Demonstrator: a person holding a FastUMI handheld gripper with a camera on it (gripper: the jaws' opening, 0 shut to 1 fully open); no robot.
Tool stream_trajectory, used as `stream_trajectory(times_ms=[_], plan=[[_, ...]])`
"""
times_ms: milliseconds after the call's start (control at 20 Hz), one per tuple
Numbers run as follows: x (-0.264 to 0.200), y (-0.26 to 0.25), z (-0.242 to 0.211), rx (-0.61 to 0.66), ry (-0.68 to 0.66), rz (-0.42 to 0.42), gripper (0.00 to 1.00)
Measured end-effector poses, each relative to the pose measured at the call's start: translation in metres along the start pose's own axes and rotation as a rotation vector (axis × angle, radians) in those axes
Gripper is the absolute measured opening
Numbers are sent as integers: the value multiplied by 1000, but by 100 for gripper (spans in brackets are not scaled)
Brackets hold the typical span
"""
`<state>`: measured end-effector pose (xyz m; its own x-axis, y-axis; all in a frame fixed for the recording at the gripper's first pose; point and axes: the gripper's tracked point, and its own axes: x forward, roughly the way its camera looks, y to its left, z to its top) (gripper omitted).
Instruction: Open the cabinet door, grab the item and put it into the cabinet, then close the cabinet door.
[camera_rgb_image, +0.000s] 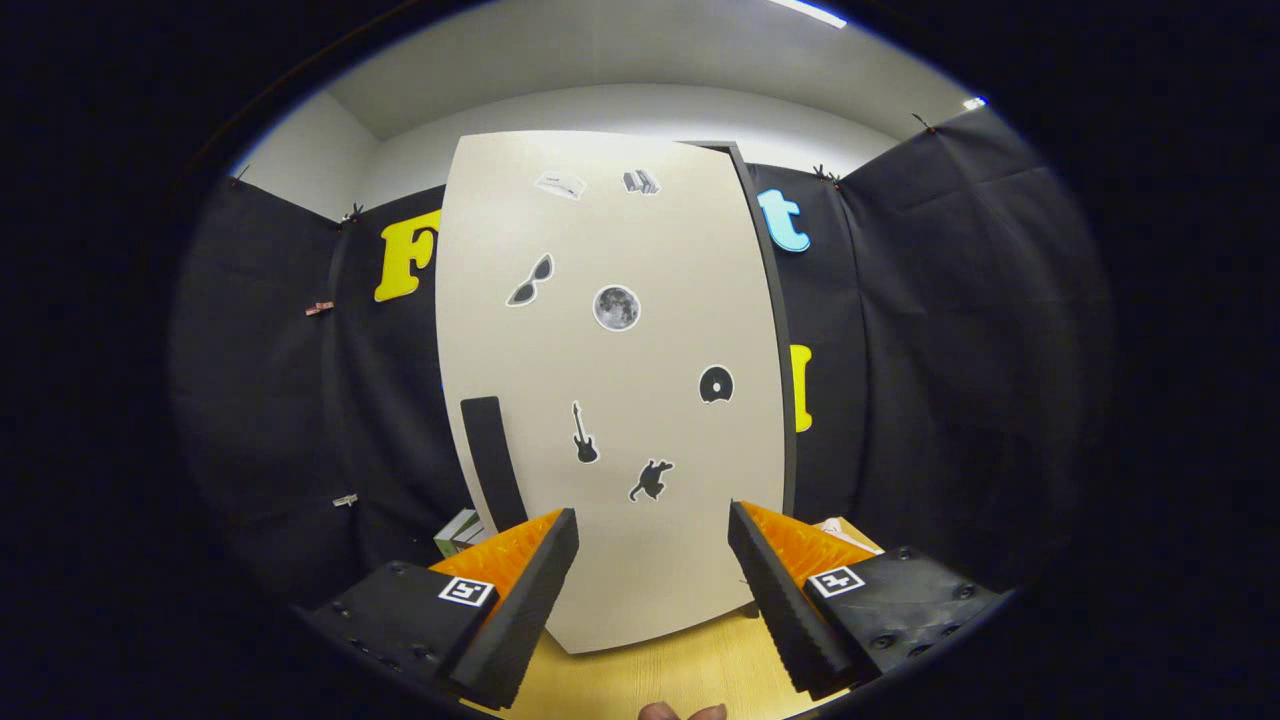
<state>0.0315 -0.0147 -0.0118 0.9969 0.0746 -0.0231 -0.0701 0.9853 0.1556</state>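
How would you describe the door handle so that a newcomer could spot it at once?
The pale cabinet door stands just ahead of the open gripper. Near its lower left edge is the handle, a long plain black bar, unlike the small stickers.

Even, fairly bright indoor light from ceiling strip lights (812, 12) overhead; upper wall glows white. Cabinet door (610, 400) evenly lit, mild sheen near its top, stickers crisp. Black cloth wall (950, 350) dim, folds barely readable. Strong fisheye bend: door edges bow, corners darken. Open gripper (652, 545) fingers sharp, soft shadow on wooden tabletop (660, 670).
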Motion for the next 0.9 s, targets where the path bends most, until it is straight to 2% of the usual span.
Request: stream_trajectory(times_ms=[900], plan=[[-10,17,4,-39,-25,27,98]])
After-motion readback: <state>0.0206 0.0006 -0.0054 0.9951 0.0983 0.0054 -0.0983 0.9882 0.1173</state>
